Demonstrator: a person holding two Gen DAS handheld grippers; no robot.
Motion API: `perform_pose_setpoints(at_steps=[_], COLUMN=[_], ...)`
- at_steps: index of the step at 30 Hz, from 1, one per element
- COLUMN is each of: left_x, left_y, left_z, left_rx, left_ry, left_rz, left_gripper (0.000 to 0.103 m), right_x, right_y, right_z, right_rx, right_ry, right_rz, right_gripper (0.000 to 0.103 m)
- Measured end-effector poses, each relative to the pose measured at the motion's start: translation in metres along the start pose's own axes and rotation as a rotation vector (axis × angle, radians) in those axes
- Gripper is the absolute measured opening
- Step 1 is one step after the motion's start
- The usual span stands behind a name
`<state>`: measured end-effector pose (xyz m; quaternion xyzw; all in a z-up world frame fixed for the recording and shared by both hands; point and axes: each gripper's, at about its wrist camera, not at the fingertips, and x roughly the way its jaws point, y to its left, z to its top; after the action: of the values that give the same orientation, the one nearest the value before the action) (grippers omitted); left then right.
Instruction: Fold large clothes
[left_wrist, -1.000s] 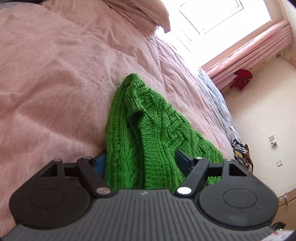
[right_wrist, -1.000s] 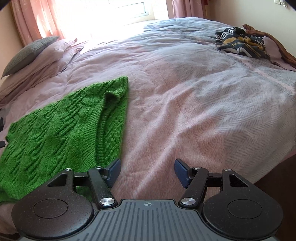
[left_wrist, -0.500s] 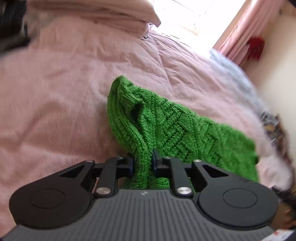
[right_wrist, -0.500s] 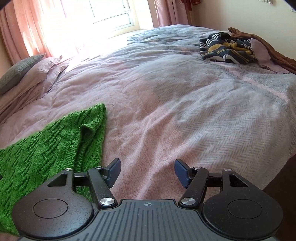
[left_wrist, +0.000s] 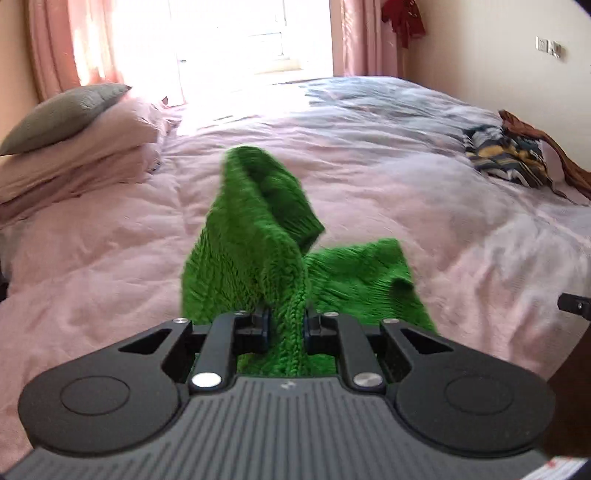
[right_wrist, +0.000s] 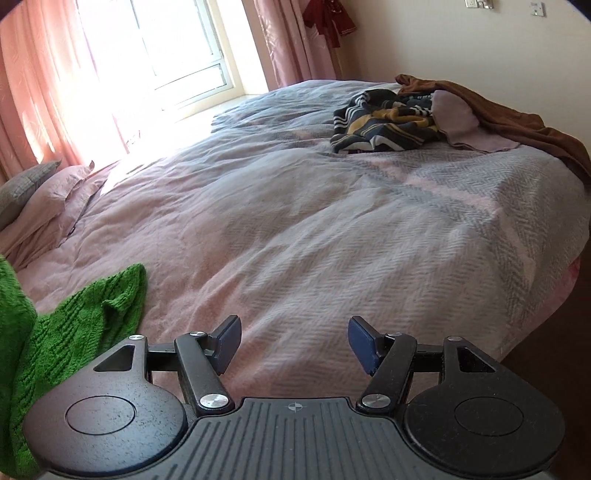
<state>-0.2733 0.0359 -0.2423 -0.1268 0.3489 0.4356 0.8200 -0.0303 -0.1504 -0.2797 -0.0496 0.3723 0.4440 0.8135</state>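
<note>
The left tool (left_wrist: 287, 326) is clamped on a thick ribbed edge of the green sweater (left_wrist: 255, 236), and the knit rises from the pads in a tall fold above the bed (left_wrist: 110, 258), with the rest of it draped down onto the pink quilt just to the right. The right tool (right_wrist: 294, 343) hangs over bare quilt with its fingers wide apart and nothing between them.

To my eye the step in hand is carrying that pinched edge across to lay one part of the sweater over another. Doing it well probably means keeping the lift high enough that the heavy knit clears itself instead of dragging and bunching, then lowering it so the edges line up. The free tool could pin or take the loose corner (right_wrist: 122, 284) lying near it, so the sweater does not slide along the quilt.

The left view shows the grip itself and the raised fold, though blurred, plus the pillows (left_wrist: 74, 147) by the window. The right view cannot show that grip; it gives only the sweater's low corner at its left edge, but shows more clearly the heap of other clothes (right_wrist: 391, 122) at the far side of the bed, well apart.
</note>
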Motion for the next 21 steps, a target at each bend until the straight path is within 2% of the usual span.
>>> perform_pose_setpoints(at_steps=[2, 3, 4, 6, 7, 8, 10, 11, 13, 16, 18, 21], left_x=[0.022, 0.038, 0.049, 0.048, 0.041, 0.032, 0.01, -0.004, -0.024, -0.027, -0.017, 0.002], left_y=[-0.034, -0.048, -0.055, -0.061, -0.059, -0.052, -0.028, -0.015, 0.008, 0.049, 0.077, 0.11], left_z=[-0.011, -0.022, -0.029, -0.043, -0.043, -0.041, -0.039, -0.039, -0.039, -0.041, -0.043, -0.05], left_rx=[0.046, 0.052, 0.04, 0.028, 0.017, -0.024, -0.124, -0.153, -0.173, -0.204, -0.245, -0.298], left_ry=[0.067, 0.116, 0.155, 0.129, 0.128, 0.135, 0.12, 0.102, 0.045, -0.006, 0.01, 0.016], left_rz=[-0.003, -0.007, -0.025, -0.012, -0.034, -0.085, -0.192, -0.217, -0.188, -0.066, 0.006, 0.034], left_gripper=[0.016, 0.023, 0.026, 0.029, 0.032, 0.035, 0.035, 0.035, 0.035, 0.035, 0.034, 0.034], right_x=[0.0, 0.0, 0.0, -0.001, -0.002, -0.001, 0.002, 0.003, 0.008, 0.023, 0.038, 0.067], right_y=[-0.008, -0.011, -0.014, -0.019, -0.02, -0.022, -0.021, -0.019, -0.012, 0.012, 0.033, 0.067], right_z=[0.0, -0.001, -0.002, -0.005, -0.007, -0.008, -0.01, -0.011, -0.01, -0.002, 0.004, 0.017], right_rx=[0.005, 0.008, 0.01, 0.013, 0.012, 0.012, 0.016, 0.024, 0.049, 0.089, 0.109, 0.121], right_ry=[0.006, 0.012, 0.016, 0.021, 0.019, 0.021, 0.028, 0.029, 0.034, 0.041, 0.058, 0.091], right_rz=[-0.002, -0.001, 0.002, 0.01, 0.013, 0.015, 0.037, 0.067, 0.155, 0.381, 0.522, 0.675], right_gripper=[0.061, 0.061, 0.061, 0.061, 0.061, 0.061, 0.061, 0.061, 0.061, 0.061, 0.061, 0.061])
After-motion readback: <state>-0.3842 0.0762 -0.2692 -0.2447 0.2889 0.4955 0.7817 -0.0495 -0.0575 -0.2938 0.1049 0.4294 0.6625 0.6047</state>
